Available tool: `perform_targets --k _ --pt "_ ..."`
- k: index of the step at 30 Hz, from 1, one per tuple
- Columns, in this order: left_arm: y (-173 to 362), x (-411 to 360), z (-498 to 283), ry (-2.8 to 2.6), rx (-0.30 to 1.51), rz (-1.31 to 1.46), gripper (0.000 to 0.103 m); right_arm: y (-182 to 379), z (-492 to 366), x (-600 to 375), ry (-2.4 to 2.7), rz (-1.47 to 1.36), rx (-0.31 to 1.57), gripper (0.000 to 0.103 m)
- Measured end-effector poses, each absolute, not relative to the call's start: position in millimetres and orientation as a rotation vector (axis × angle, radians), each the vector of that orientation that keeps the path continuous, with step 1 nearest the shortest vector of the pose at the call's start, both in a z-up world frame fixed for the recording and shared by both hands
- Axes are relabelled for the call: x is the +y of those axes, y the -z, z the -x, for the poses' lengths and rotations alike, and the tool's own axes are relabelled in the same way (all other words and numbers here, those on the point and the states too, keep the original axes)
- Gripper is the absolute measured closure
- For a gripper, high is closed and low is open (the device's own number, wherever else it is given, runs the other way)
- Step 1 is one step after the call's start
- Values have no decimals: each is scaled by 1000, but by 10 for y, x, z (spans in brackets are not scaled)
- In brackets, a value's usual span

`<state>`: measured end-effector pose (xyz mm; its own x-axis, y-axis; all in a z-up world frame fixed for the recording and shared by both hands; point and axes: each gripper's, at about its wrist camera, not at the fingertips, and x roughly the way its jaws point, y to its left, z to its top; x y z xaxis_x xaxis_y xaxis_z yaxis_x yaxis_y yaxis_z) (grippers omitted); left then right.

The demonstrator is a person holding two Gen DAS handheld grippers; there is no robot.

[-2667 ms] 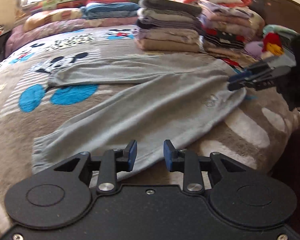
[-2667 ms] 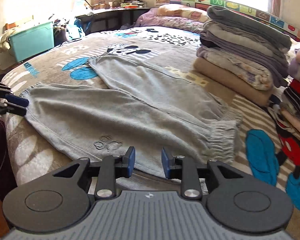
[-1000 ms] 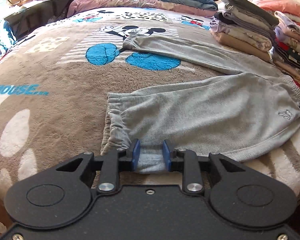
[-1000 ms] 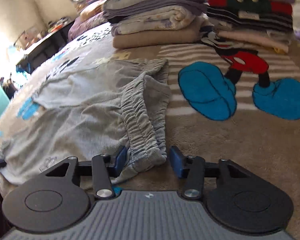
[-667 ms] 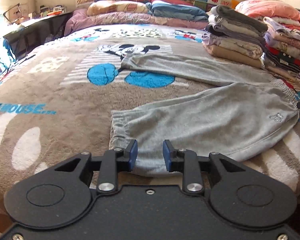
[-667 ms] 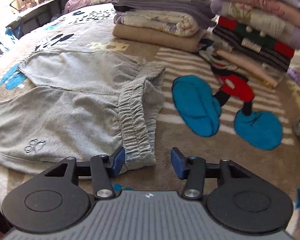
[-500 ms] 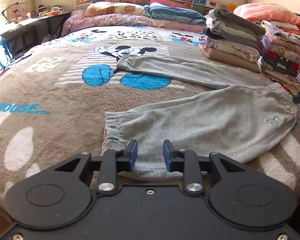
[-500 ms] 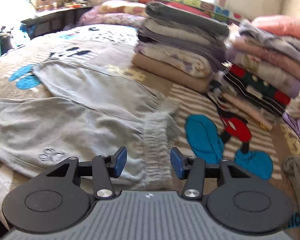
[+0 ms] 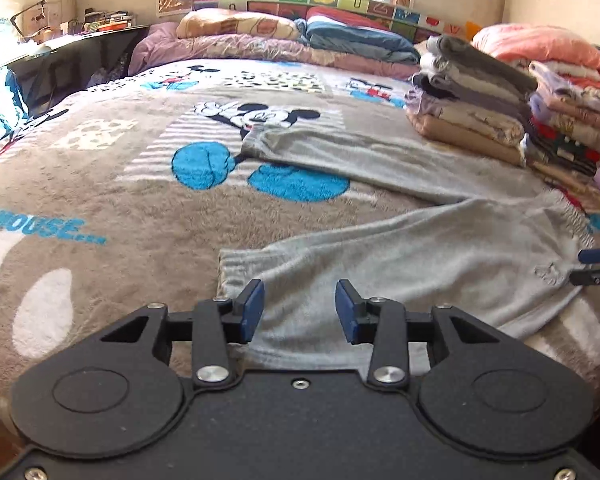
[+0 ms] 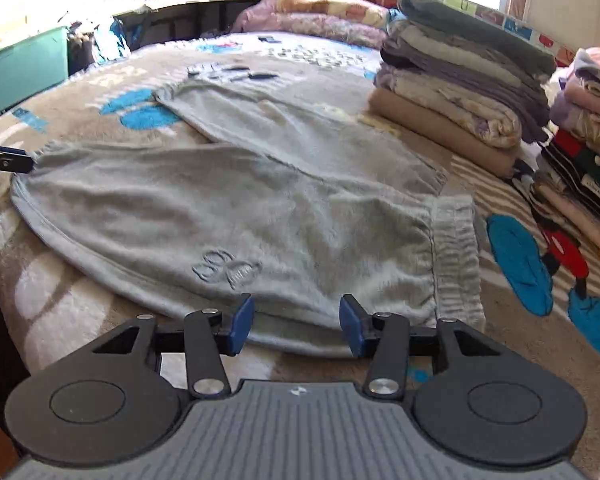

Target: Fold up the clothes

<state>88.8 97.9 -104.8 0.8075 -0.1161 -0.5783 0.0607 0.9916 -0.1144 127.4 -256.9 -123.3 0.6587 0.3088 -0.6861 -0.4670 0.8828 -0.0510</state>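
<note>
Grey sweatpants (image 9: 400,248) lie spread flat on the Mickey Mouse blanket (image 9: 100,184), legs apart in a V. My left gripper (image 9: 299,312) is open and empty, just above the near leg's cuff. My right gripper (image 10: 296,324) is open and empty, over the near edge of the pants (image 10: 228,208) by the elastic waistband (image 10: 456,256). The right gripper's tips show at the right edge of the left wrist view (image 9: 598,268); the left gripper's tips show at the left edge of the right wrist view (image 10: 4,158).
Stacks of folded clothes (image 9: 472,100) (image 10: 460,80) stand on the bed's right side, with a second stack (image 10: 588,120) beside them. Pillows and bedding (image 9: 260,36) line the headboard. A teal bin (image 10: 24,64) and a dark desk (image 9: 72,60) stand beyond the bed's left side.
Both grippers have drawn back and risen from the pants' edges. The left jaws have opened wider. The right gripper has swung left, so it faces along the pants.
</note>
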Motion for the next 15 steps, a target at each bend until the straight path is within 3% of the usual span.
perform_targets --k 3,5,8,11,15 --pt "1179 928 -1076 60 694 55 64 1189 -1193 -2403 -489 225 653 55" --pt "1291 920 -1176 6 760 24 73 1299 -1196 -2235 -521 241 691 54" --pt "1252 954 -1113 -2 730 45 74 1471 -1202 -1980 -569 265 751 49" --pt "1146 914 -1035 56 661 45 74 1451 -1026 -2030 -557 232 697 50" --pt "1229 916 -1192 23 747 33 68 1487 -926 -2189 -546 158 670 48"
